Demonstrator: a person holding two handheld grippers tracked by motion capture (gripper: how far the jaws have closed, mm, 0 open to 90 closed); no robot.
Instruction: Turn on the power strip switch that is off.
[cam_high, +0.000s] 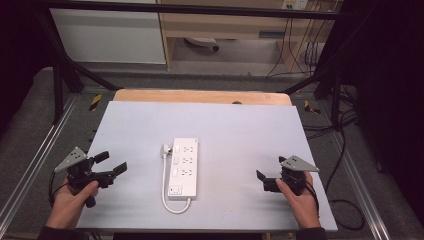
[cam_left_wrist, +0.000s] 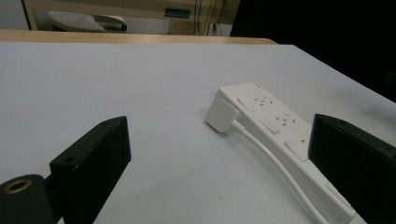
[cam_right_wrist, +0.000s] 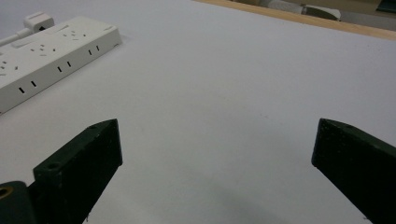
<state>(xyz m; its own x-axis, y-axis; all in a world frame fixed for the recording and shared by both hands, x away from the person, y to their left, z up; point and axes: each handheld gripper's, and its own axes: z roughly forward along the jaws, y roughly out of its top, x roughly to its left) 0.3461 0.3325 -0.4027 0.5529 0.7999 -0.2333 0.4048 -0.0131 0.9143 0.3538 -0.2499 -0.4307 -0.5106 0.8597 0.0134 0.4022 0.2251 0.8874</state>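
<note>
A white power strip (cam_high: 183, 167) lies lengthwise in the middle of the pale table top (cam_high: 240, 125). Its white cable (cam_high: 164, 185) loops out of the near end and runs up the left side to a white plug (cam_high: 165, 149), which lies on the table beside the strip's far end. My left gripper (cam_high: 111, 163) is held open near the table's left edge, pointing toward the strip; between its jaws I see the plug (cam_left_wrist: 222, 114) and the strip (cam_left_wrist: 280, 126). My right gripper (cam_high: 270, 168) is open at the right, holding nothing; the strip (cam_right_wrist: 51, 51) lies far left of its jaws.
A wooden edge (cam_high: 200, 96) borders the table's far side. Black frame posts (cam_high: 57, 85) stand at the left and right. Cables (cam_high: 345, 150) lie on the floor to the right. A wooden shelf unit (cam_high: 225, 30) stands behind.
</note>
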